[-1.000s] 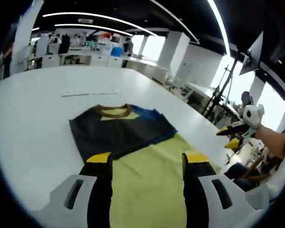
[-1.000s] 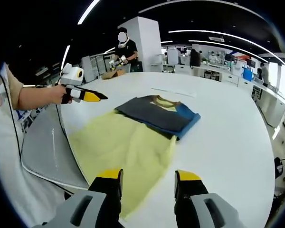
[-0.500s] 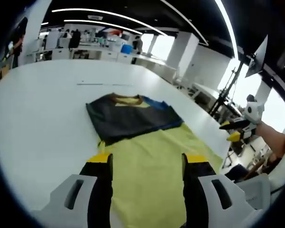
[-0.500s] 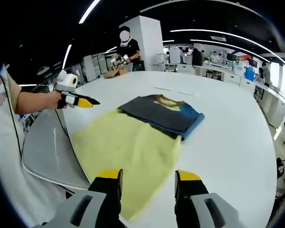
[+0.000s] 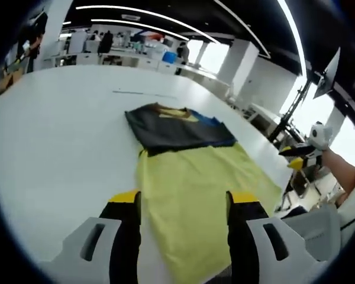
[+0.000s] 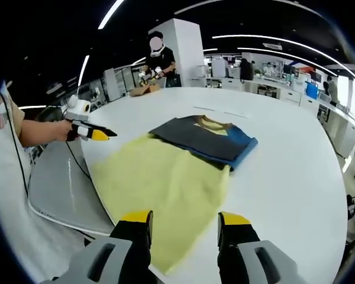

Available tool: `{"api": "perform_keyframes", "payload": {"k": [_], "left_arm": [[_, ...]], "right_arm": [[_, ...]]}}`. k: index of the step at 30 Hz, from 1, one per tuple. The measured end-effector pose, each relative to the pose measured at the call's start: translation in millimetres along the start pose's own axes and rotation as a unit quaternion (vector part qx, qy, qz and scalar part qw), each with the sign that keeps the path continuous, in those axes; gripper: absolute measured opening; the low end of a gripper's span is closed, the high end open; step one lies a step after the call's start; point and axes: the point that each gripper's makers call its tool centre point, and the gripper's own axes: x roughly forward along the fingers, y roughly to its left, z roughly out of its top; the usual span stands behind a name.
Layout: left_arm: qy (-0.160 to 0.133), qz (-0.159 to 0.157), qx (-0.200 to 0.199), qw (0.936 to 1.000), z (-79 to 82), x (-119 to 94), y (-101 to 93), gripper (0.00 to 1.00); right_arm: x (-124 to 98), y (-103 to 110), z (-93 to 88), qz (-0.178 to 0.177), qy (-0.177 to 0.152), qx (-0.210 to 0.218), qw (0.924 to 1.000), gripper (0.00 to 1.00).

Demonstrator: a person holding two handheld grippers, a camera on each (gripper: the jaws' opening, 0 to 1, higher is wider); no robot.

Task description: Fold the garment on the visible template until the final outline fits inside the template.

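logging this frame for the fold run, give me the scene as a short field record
surface: white table
garment: shirt, yellow body spread flat toward the near edge, dark top with blue sleeve folded at the far end
template: cannot tell from these pictures
left tongs: open, above the yellow part, holding nothing
right tongs: open, above the yellow hem, holding nothing
background: a person at the far side of the table

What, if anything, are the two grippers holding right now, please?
Nothing: the left gripper and right gripper are open, clear of the garment.
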Motion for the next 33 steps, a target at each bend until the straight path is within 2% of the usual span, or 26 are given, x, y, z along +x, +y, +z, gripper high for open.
{"api": "perform_keyframes", "payload": {"k": [18, 33], "left_arm": [[0.030, 0.004, -0.012, 0.9995, -36.3, -15.7, 2.0, 0.53], [0.076, 0.001, 0.004, 0.9971, -64.7, -28.2, 1.2, 0.44]], "right_arm": [[0.9, 6.8, -13.1, 0.004, 0.009, 0.006, 0.9999, 0.42], [4.6, 14.1, -29.6, 0.011, 0.019, 0.017, 0.9996, 0.40]]}}
